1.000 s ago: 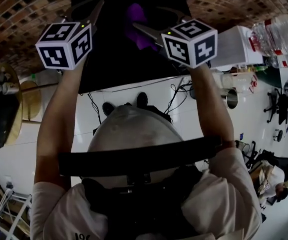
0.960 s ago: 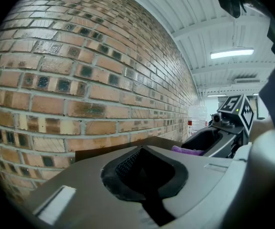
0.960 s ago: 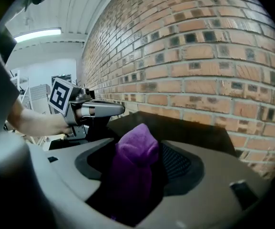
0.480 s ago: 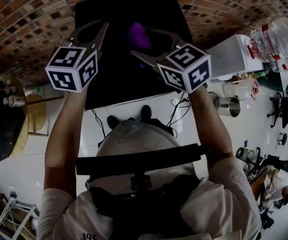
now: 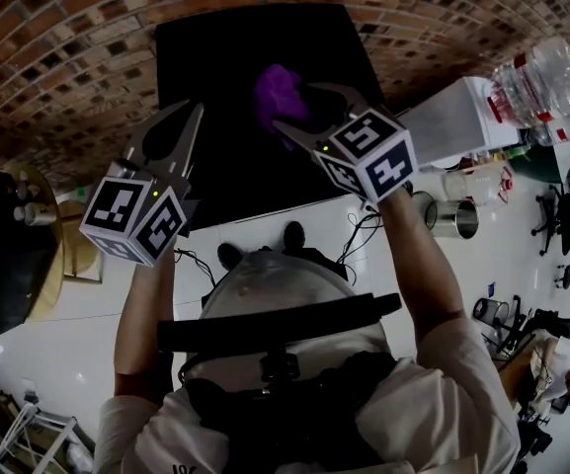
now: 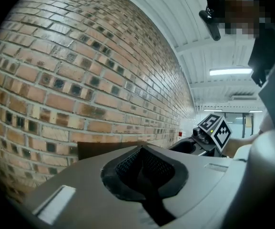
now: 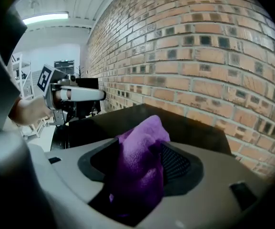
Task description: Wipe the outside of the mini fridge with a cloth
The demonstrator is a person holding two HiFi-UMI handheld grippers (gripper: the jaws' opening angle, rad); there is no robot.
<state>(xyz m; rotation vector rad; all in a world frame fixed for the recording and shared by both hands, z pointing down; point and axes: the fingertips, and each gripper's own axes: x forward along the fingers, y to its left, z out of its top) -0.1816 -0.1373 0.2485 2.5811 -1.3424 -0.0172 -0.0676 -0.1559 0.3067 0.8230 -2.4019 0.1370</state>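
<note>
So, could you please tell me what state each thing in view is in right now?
Mini fridge: upright by the brick wall; door not visible.
Purple cloth: bunched, held over the fridge's top.
Right gripper: jaws have just been closing, gripping the cloth.
Left gripper: shut, empty.

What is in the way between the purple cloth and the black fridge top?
Nothing I can see. The right gripper holds the purple cloth between its fingers, which have just been closing, right over the black mini fridge top.
</note>
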